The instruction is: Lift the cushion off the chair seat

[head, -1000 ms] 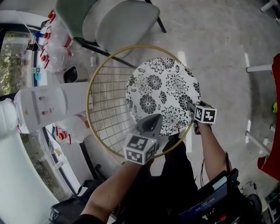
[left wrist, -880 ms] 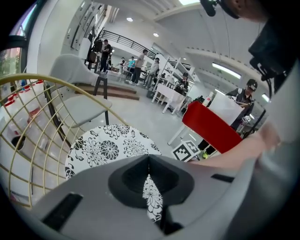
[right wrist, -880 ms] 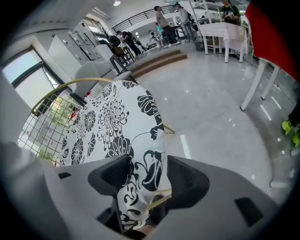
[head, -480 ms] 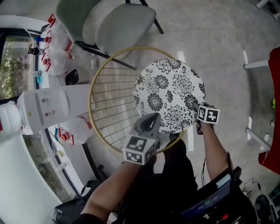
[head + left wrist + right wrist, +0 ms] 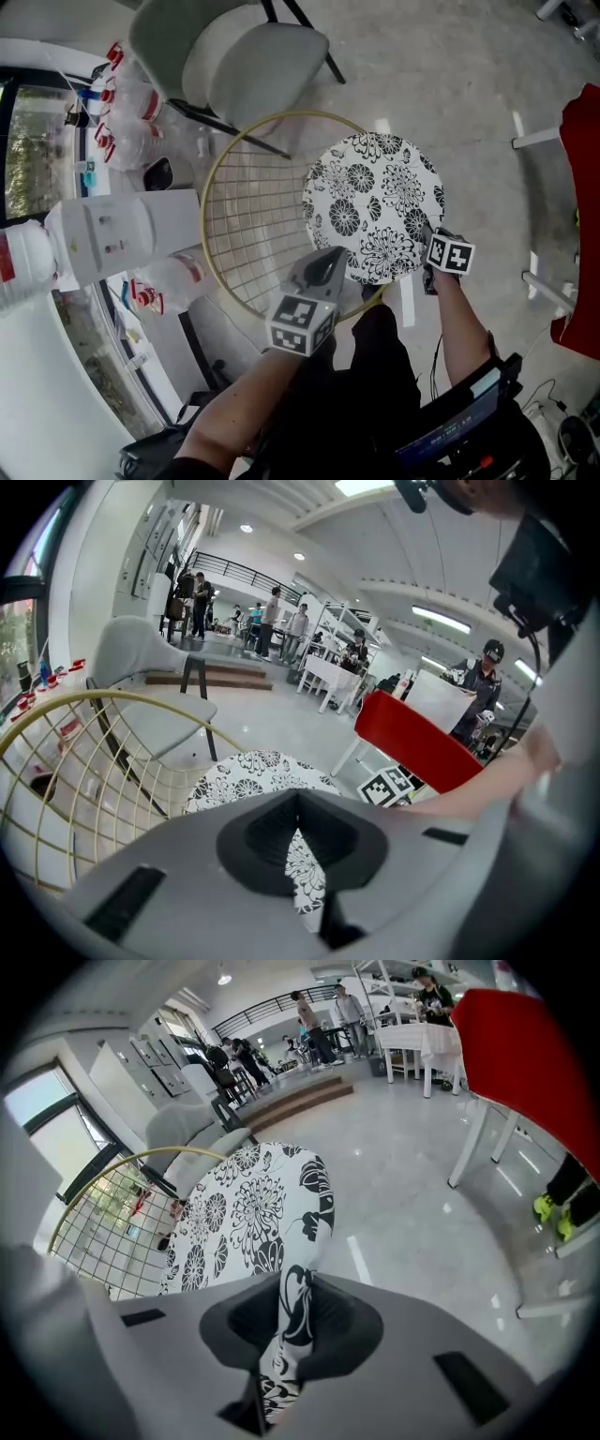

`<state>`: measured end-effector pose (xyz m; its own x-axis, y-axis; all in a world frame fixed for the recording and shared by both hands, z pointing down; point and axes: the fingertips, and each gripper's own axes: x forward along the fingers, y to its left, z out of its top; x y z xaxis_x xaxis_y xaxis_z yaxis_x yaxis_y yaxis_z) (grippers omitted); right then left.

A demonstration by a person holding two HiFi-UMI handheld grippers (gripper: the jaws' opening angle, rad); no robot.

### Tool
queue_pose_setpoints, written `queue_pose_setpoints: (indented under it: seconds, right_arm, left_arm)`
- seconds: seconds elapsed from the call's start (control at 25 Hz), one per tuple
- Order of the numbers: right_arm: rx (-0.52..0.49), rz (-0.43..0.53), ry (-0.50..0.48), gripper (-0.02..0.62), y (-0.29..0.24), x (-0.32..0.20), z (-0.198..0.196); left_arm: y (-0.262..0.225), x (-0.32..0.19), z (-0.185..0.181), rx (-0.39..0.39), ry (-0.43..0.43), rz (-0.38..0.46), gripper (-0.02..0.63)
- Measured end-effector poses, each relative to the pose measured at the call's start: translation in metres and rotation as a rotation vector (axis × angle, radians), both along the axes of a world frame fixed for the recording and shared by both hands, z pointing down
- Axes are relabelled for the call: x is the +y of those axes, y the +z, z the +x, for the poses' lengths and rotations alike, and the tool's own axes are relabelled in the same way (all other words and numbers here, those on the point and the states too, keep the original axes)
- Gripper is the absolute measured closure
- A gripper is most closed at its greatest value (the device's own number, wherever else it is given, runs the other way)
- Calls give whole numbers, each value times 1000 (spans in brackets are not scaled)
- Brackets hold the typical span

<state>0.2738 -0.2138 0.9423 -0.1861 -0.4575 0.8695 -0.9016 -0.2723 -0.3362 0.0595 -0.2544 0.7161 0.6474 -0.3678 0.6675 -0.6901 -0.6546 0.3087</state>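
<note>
The round cushion (image 5: 375, 202) is white with black flowers and hangs over the right part of the gold wire chair seat (image 5: 212, 187), tilted. My left gripper (image 5: 330, 257) pinches its near edge, and the print shows in the narrow gap of my left gripper (image 5: 298, 834). At the cushion's right edge, my right gripper (image 5: 425, 232) has its jaws closing. In the right gripper view, a fold of the cushion (image 5: 239, 1213) is pressed between the pads of my right gripper (image 5: 286, 1321). The same cushion (image 5: 246, 776) lies beyond the left jaws.
A grey shell chair (image 5: 246, 54) stands behind the wire chair. A white water dispenser (image 5: 122, 234) and water bottles (image 5: 131, 122) are at the left. A red chair (image 5: 583, 225) stands at the right. People walk in the hall's far background (image 5: 272, 621).
The cushion has moved right and up with both grippers, so more of the wire seat lies bare at the left. Both hands have risen.
</note>
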Motion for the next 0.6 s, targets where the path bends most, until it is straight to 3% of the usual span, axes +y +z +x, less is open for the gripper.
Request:
queue_pose_setpoints:
  seconds: [0.28,0.6]
  right_arm:
    - [11,39,19,554,-40,12,6]
    - [19,120,28,560,-104,2,-2]
  left_arm:
    - [-34,11,4,17,40,52,597]
    - [-82,-1,-7,68,10,115,598]
